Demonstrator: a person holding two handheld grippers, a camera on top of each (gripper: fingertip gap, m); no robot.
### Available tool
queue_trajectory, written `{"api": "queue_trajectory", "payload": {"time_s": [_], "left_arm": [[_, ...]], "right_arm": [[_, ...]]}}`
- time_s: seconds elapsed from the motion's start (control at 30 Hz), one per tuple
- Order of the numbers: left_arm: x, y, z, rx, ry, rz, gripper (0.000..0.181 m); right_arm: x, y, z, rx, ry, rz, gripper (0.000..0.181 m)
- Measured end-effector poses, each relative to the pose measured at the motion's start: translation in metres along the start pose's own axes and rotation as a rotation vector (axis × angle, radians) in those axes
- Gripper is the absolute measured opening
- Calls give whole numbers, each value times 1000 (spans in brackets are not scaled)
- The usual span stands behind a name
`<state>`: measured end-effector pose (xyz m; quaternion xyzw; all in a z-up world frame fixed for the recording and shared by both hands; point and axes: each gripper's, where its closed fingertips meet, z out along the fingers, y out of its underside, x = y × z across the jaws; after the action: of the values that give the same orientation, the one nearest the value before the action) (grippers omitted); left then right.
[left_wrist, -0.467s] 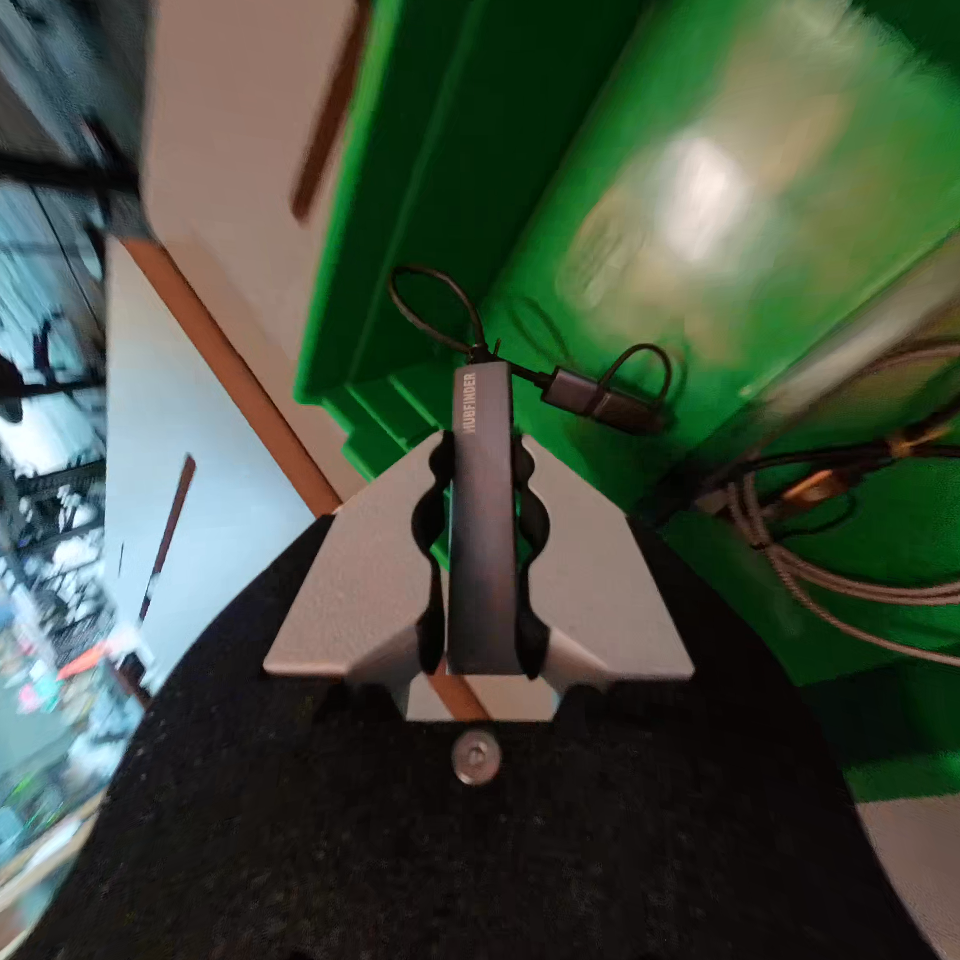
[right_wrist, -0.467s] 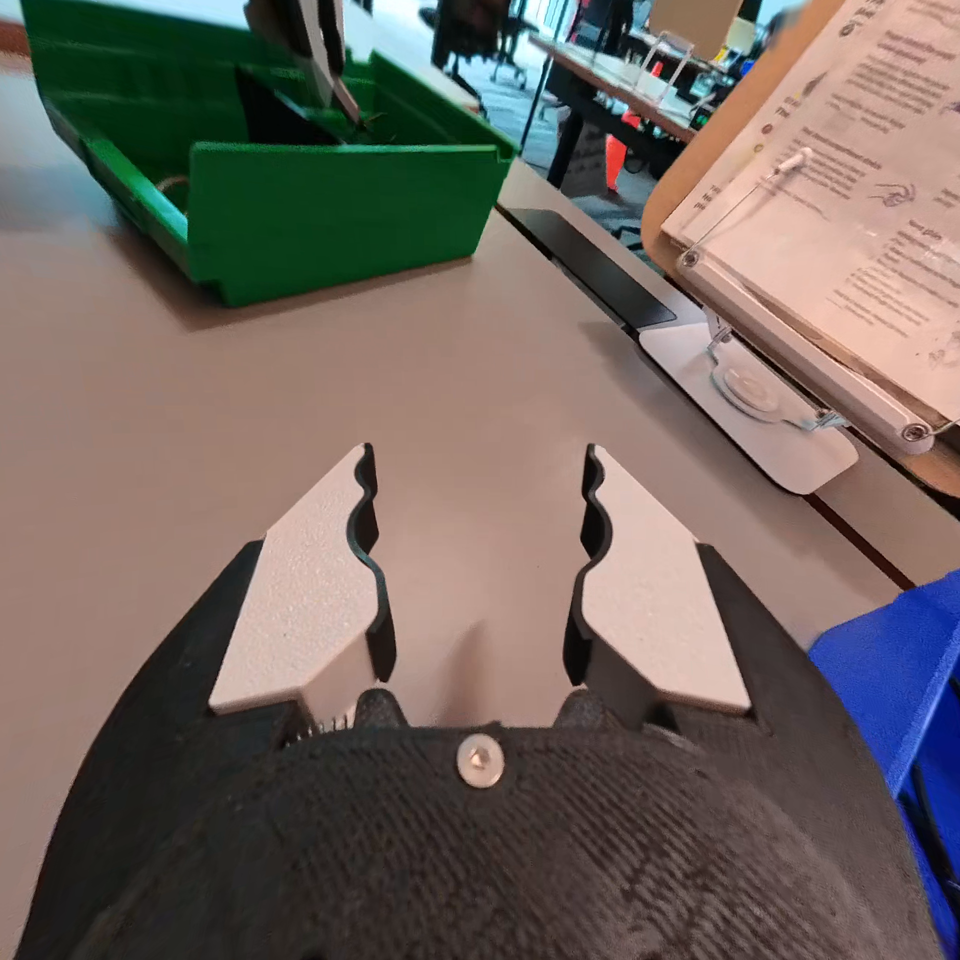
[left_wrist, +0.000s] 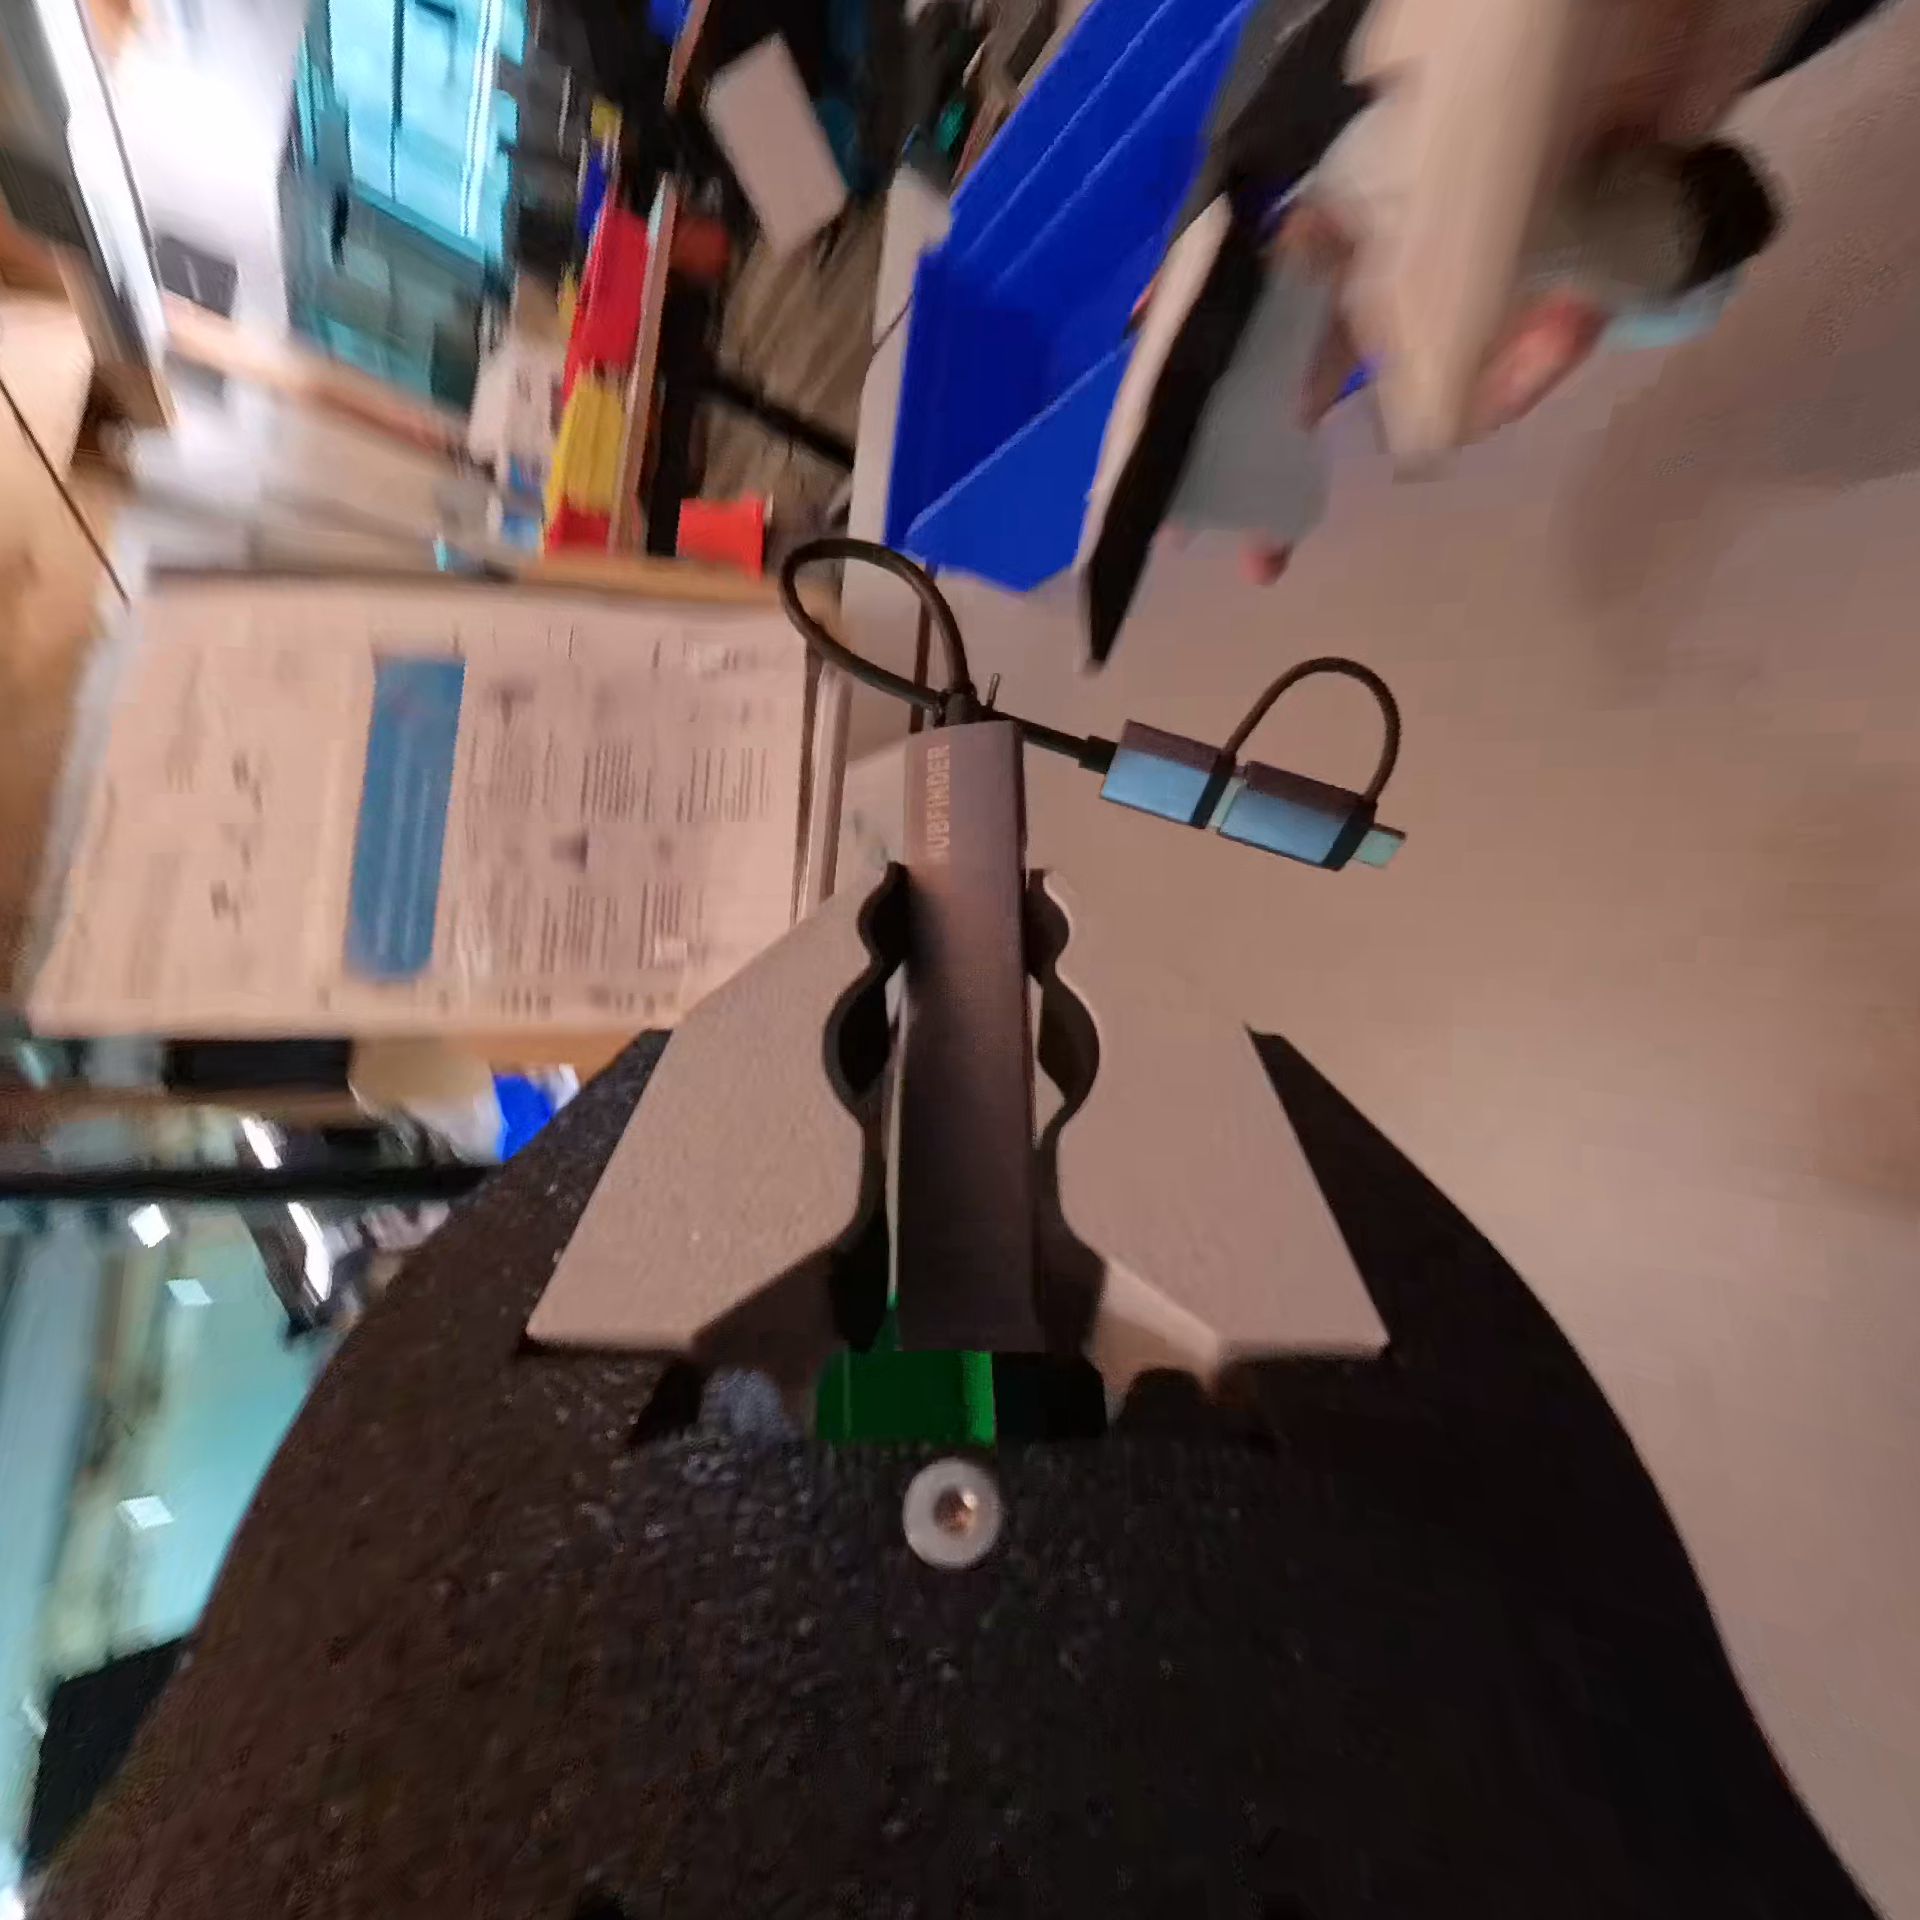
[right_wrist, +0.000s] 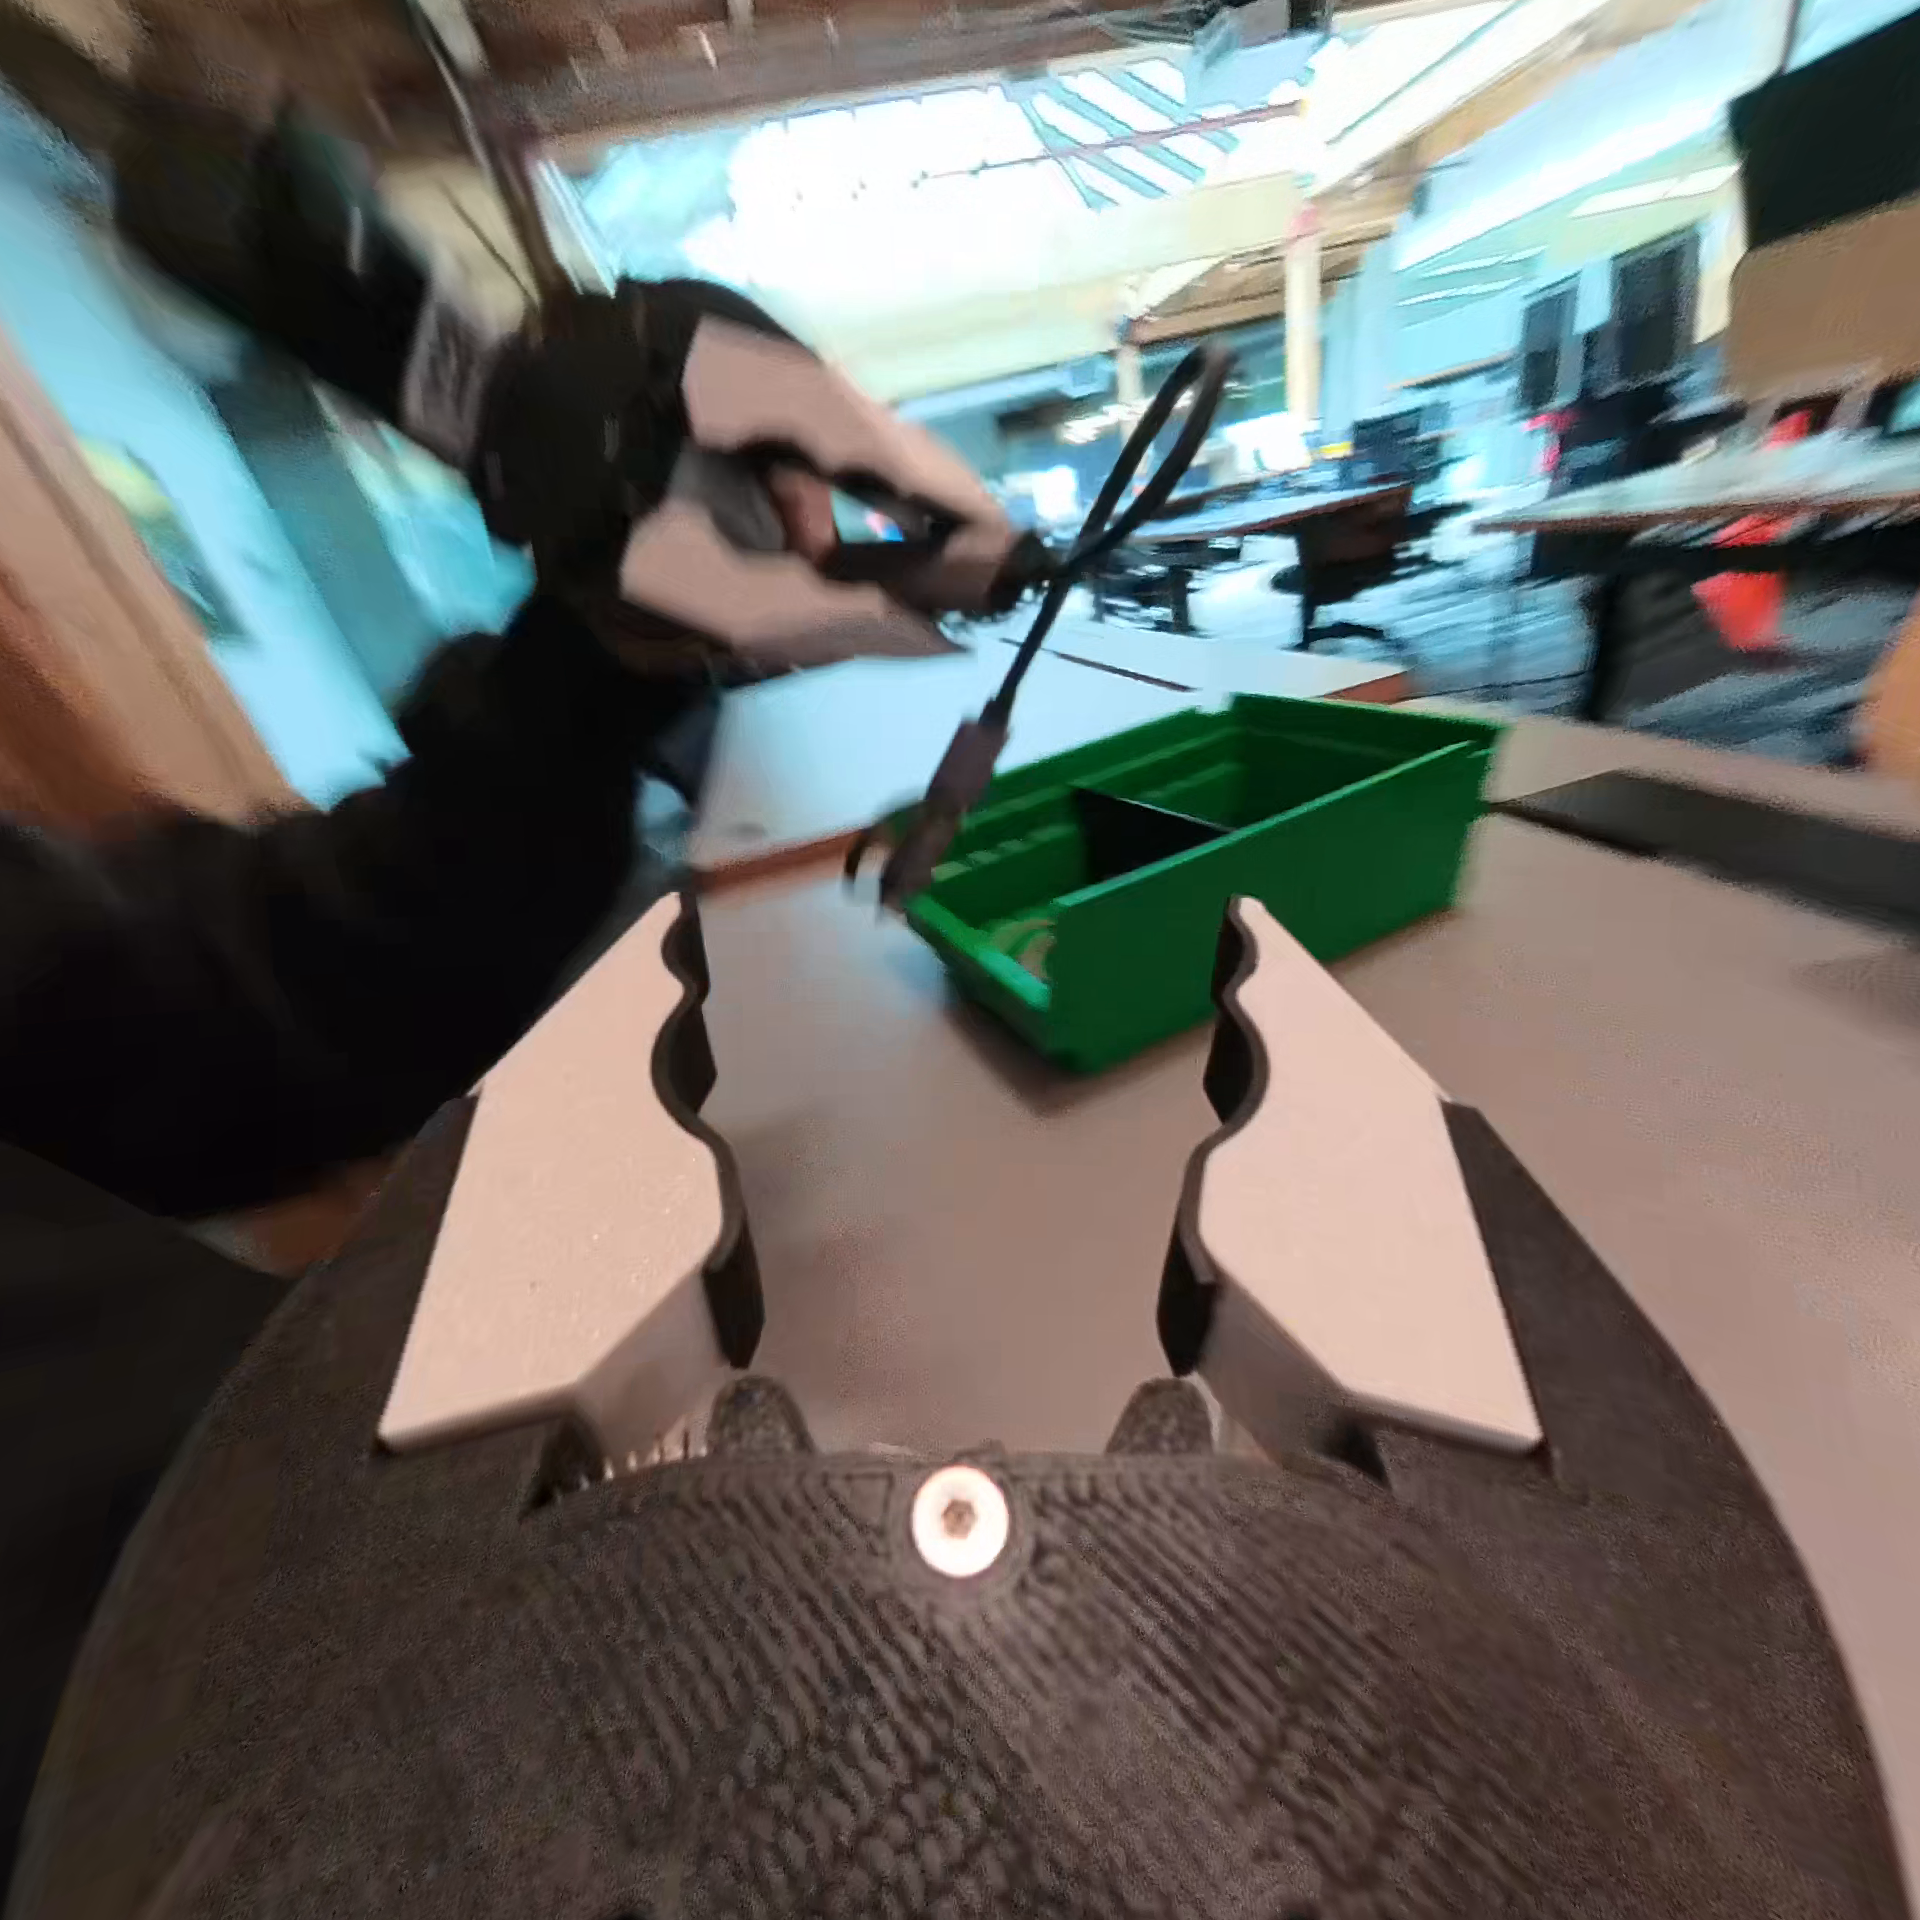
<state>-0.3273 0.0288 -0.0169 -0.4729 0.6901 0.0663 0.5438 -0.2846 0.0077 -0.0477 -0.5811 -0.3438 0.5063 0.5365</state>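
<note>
My left gripper (left_wrist: 966, 883) is shut on a slim dark grey USB hub (left_wrist: 966, 1039) and holds it in the air. The hub's short black cable (left_wrist: 873, 623) loops out past the fingertips and ends in a grey plug with an adapter (left_wrist: 1247, 805). In the right wrist view the left gripper (right_wrist: 997, 571) shows at upper left with the hub's cable and plug (right_wrist: 956, 790) hanging over the left end of the green bin (right_wrist: 1226, 883). My right gripper (right_wrist: 961, 914) is open and empty, low over the grey table (right_wrist: 935, 1195). It also shows, blurred, in the left wrist view (left_wrist: 1195, 416).
A blue bin (left_wrist: 1029, 343) stands on the table behind the right gripper. A stand with printed sheets (left_wrist: 436, 821) is off to the left in the left wrist view. The green bin has a black divider (right_wrist: 1132, 831). A person's dark sleeve (right_wrist: 260, 935) fills the left of the right wrist view.
My left gripper has lifted the hub out of the green bin and swung it round toward the blue bin. My right gripper has turned to face the green bin and stays open.
</note>
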Motion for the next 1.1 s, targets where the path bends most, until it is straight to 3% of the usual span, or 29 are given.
{"api": "queue_trajectory", "payload": {"time_s": [0.03, 0.13, 0.3, 0.4, 0.43, 0.5, 0.57, 0.63, 0.73, 0.9, 0.97, 1.1], "left_arm": [[14, -14, 4, 32, 4, 67, 21], [42, -33, 15, 51, 8, 194, 21], [56, -43, 24, 106, 20, 223, 21], [54, -39, 25, 159, 22, 87, 23], [42, -37, 23, 175, -42, -6, 33], [18, -27, 14, 231, -156, -273, 43], [7, -13, 8, 302, -174, -650, 46], [6, 3, 9, 374, -164, -974, 45], [24, 17, 22, 450, -61, -1267, 44], [52, 8, 31, 543, 173, -1460, 46], [58, 7, 33, 548, 208, -1463, 34], [62, 14, 37, 508, 241, -1506, 25]], "right_arm": [[-6, -4, 0, 28, -46, 98, 95], [-18, -3, -2, 54, -144, 261, 87], [-31, 7, -7, 46, -290, 282, 12], [-28, 10, -8, 22, -334, 327, 9], [-25, 8, -9, 40, -343, 370, 8], [-13, -5, -14, 148, -362, 545, 9], [2, -14, -20, 252, -396, 734, 9], [13, -11, -20, 294, -408, 869, 8], [22, 2, -13, 284, -373, 943, 8], [27, 16, -9, 267, -320, 961, 8], [29, 22, -8, 261, -289, 961, 7], [22, 40, -3, 185, -221, 841, 8]]}}
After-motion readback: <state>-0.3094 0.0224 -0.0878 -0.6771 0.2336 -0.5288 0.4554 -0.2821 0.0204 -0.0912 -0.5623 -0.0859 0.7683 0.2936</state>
